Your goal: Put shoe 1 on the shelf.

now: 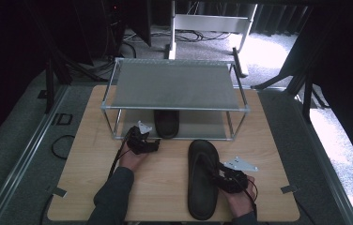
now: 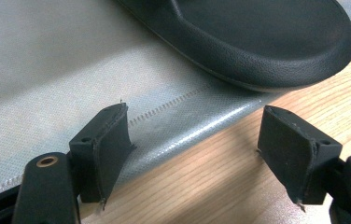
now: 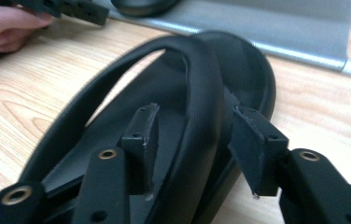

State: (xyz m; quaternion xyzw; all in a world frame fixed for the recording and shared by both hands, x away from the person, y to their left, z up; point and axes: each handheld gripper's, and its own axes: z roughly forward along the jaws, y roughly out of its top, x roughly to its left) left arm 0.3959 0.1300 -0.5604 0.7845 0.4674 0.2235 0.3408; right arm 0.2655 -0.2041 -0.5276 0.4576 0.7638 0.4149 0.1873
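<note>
With its jaws set either side of the strap (image 3: 201, 93), not yet pressed shut, the right gripper (image 1: 225, 177) addresses the black sandal (image 1: 202, 180) lying on the table (image 1: 90, 154) before the rack (image 1: 174, 84). Expect a light, flexible, slightly grippy item; grasp the strap arch. The left gripper (image 2: 194, 154) stands wide and empty near the second sandal (image 2: 257, 42) on the lower shelf (image 2: 47, 70)

Non-task items, as I see them from the high view.
Wooden table (image 1: 95, 154), light grain, set on grey carpet (image 1: 19, 136). Black cable loop (image 1: 62, 146) lies on carpet just beside table's left edge. Behind the table: white desk frame (image 1: 210, 23) w/ tangled cables (image 1: 198, 36) under it. Dark stand legs (image 1: 306, 89) at far right. Bkgd otherwise too dark to tell.
</note>
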